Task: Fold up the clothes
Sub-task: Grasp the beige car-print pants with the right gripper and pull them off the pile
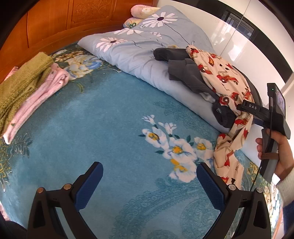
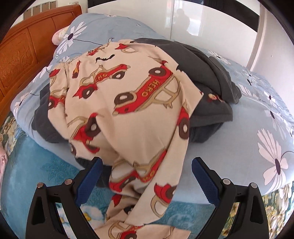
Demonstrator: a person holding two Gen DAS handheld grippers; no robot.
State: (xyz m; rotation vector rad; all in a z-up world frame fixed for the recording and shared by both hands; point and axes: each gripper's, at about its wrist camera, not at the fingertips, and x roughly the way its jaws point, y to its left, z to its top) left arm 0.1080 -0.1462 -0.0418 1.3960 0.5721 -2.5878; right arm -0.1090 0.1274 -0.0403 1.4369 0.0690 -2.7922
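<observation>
A cream garment printed with red fire trucks [image 2: 139,103] lies heaped over a dark grey garment [image 2: 211,110] on a folded daisy quilt [image 2: 257,128]. One end of it hangs down onto the blue floral bedspread [image 1: 102,117]. My right gripper [image 2: 147,169] is open, its blue pads wide apart on either side of that hanging end, not closed on it. My left gripper [image 1: 149,176] is open over bare bedspread with nothing between its fingers. The cream garment [image 1: 226,77] and grey garment [image 1: 185,73] lie to its upper right.
A folded stack, green knit [image 1: 20,86] over pink cloth [image 1: 42,95], sits at the bed's left. A wooden headboard [image 1: 55,22] runs behind, with pillows [image 1: 143,9] by the quilt [image 1: 128,49]. A hand [image 1: 279,152] holds the right tool. Glossy white panels stand beyond.
</observation>
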